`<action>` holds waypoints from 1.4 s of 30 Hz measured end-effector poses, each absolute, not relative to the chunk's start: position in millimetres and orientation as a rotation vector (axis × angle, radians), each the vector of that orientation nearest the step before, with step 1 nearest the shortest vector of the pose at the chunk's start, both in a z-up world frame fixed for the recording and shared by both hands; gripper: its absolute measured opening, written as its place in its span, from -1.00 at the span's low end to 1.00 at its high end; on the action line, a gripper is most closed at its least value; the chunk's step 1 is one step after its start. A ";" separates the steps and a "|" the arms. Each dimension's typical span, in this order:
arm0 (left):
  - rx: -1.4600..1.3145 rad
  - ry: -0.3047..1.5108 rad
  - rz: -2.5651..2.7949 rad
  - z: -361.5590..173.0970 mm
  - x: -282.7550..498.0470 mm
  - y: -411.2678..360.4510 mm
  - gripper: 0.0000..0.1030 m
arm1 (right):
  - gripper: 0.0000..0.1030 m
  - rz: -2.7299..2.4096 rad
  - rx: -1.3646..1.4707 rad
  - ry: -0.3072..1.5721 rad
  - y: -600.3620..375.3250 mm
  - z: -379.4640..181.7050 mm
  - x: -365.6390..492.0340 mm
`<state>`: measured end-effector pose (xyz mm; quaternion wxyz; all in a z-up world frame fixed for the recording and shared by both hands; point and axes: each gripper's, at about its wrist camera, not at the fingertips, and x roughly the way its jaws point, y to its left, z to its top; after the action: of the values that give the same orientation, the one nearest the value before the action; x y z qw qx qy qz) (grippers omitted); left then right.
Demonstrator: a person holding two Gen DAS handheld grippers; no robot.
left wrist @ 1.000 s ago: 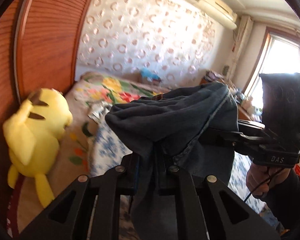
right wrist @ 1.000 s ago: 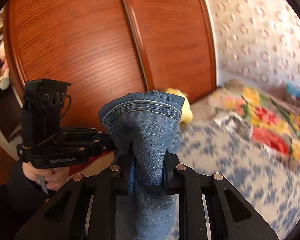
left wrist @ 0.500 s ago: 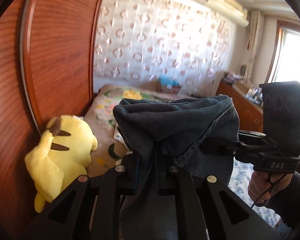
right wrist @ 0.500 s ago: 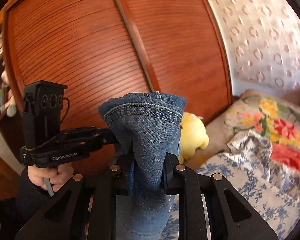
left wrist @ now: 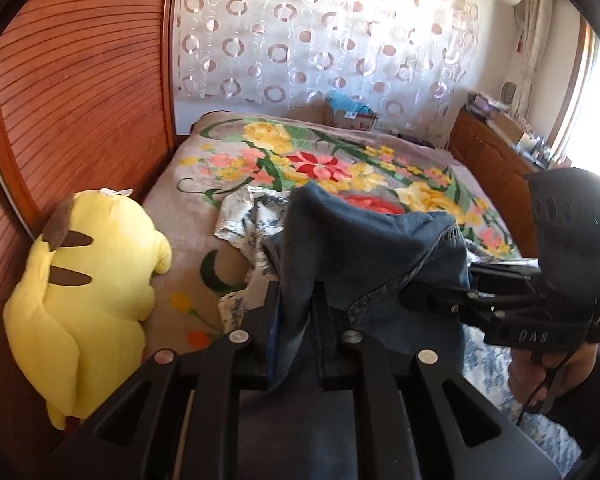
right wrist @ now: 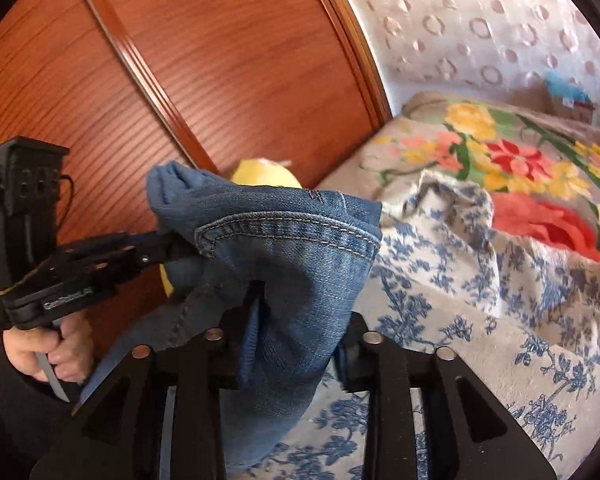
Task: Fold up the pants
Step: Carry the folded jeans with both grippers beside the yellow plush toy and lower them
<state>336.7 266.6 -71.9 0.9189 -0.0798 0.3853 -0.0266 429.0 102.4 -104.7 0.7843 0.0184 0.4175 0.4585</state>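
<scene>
Two grippers are carrying the jeans (left wrist: pixel 364 248) above the bed (left wrist: pixel 188 196). At far left of the left wrist view, a yellow plush toy (left wrist: pixel 80 296) is sitting against the wooden wardrobe (left wrist: pixel 80 100). At lower centre, the left gripper (left wrist: pixel 293 308) is pinching a denim fold, its jaws easing slightly. In the right wrist view, the right gripper (right wrist: pixel 296 320) has just been widening, hem (right wrist: pixel 284 228) bunching loosely between its fingers. Open floral bedspread (right wrist: pixel 500 152) is lying at right.

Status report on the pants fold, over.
Left gripper shut on jeans. Right gripper just opening, jeans between its jaws. Crumpled blue-flowered cloth on bed ahead; plush toy off to side.
</scene>
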 end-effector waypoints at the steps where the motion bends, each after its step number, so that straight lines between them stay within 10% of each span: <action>1: -0.157 0.796 -0.047 -72.2 332.9 267.5 -0.78 | -0.31 0.978 0.037 0.913 101.6 -106.7 430.7; 8: -0.117 0.788 -0.050 -67.5 305.6 260.8 -0.18 | -0.14 0.897 -0.019 0.943 92.8 -107.3 436.4; 42: -0.129 0.805 -0.110 -115.0 237.7 235.8 -0.24 | -0.26 0.849 -0.199 0.812 127.7 -117.3 443.5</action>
<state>237.7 235.8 -115.0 0.9165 -0.0627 0.3914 -0.0537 443.5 127.7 -117.3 0.8277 -0.0938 0.3824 0.3999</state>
